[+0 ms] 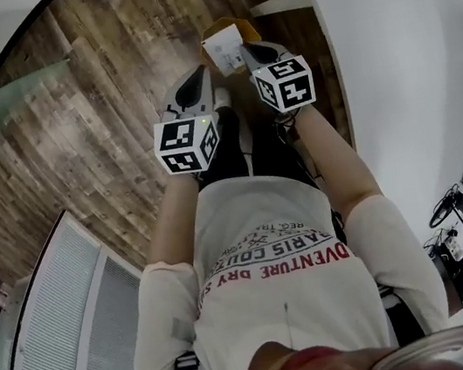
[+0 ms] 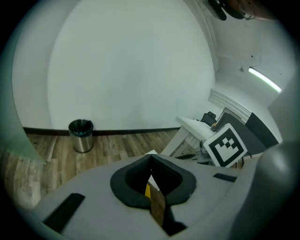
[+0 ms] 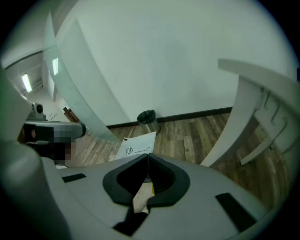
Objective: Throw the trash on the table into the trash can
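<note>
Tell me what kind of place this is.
Probably an office or lab room, indoors: a wood-plank floor, a plain white table, a steel trash can standing against a bare white wall, and what looks like a glass partition.

trash can [image 2: 81, 136]: silver | floor [image 1: 102, 105]: brown wood grain | table [image 1: 396, 62]: white | carton [image 1: 225, 46]: white, yellow

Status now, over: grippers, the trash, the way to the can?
Left gripper and right gripper both shut on one carton. Trash can ahead, by the wall. White table beside the path, not across it.
</note>
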A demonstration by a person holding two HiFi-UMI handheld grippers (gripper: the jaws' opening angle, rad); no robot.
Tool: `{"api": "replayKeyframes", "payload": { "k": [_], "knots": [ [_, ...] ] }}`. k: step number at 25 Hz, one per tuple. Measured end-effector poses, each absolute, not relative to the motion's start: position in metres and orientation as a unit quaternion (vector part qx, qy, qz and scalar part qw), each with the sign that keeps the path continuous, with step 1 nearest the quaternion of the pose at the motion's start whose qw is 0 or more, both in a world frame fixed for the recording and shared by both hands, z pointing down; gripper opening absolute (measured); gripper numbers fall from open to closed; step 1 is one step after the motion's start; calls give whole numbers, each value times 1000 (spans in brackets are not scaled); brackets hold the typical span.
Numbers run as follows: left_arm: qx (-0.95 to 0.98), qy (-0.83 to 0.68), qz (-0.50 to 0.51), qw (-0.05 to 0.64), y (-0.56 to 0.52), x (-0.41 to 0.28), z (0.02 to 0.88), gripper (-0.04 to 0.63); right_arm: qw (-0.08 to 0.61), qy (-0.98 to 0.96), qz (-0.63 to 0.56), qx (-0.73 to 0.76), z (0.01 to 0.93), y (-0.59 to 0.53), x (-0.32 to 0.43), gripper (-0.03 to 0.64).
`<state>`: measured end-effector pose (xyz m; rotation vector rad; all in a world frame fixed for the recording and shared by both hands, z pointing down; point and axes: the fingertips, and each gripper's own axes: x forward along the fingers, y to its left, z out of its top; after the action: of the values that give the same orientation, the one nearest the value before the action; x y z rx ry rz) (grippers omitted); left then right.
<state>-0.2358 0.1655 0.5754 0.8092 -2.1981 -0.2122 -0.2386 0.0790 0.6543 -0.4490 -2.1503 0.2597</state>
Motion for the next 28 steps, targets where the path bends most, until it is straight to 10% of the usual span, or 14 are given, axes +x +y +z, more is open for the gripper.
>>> {"api": "replayKeyframes", "payload": {
  "k": [14, 25, 28],
  "knots": [
    [250, -829, -110, 487, 221, -206, 866, 23, 557, -817, 66, -135, 992, 80, -214, 28],
    [249, -818, -130, 501, 233, -167, 870, 23, 580, -809, 65, -78, 1003, 73, -198, 36],
    [263, -821, -125, 492, 228, -167, 842, 23, 577, -809, 80, -75, 979, 72, -199, 199]
  ]
}}
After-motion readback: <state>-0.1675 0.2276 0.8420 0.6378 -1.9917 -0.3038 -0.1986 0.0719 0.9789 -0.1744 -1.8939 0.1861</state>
